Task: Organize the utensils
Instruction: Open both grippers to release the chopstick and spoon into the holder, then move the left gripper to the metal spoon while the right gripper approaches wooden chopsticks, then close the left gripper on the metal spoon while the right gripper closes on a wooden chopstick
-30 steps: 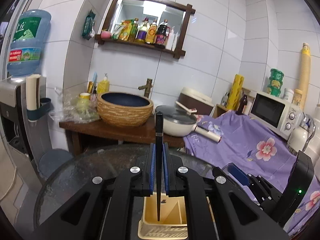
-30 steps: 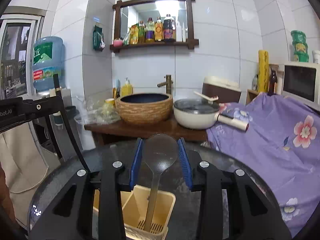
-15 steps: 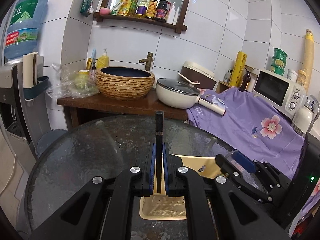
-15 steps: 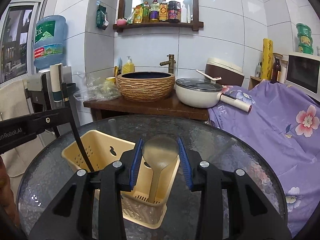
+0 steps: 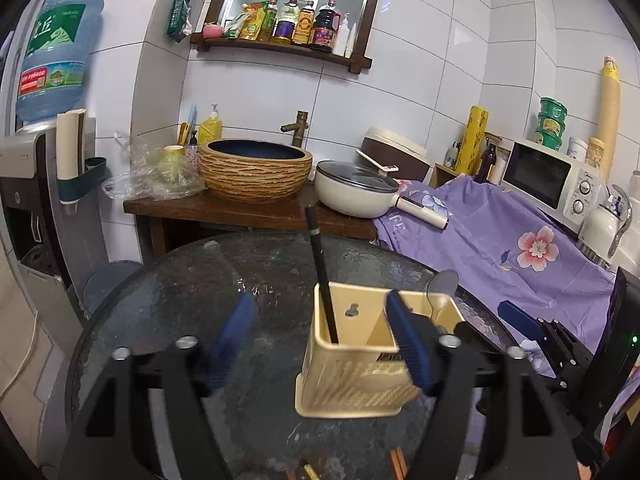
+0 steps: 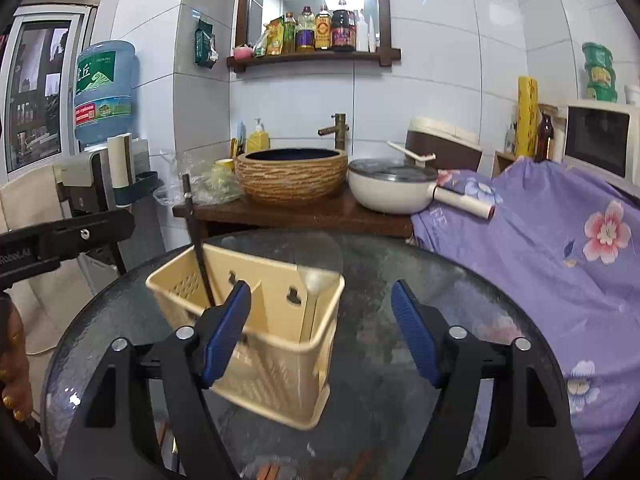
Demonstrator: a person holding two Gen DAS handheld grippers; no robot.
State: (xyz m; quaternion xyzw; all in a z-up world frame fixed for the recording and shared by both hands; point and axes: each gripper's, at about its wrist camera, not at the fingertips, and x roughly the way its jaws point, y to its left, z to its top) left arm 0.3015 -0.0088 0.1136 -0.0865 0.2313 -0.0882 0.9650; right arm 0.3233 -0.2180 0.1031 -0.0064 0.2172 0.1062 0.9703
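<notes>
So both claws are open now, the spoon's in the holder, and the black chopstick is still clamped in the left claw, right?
Not quite. The left claw no longer clamps the black chopstick; its jaws have just been opening, and the left wrist view shows the chopstick standing free in the beige holder. The rest holds: the right claw is open too, and the spoon leans in the holder.
</notes>
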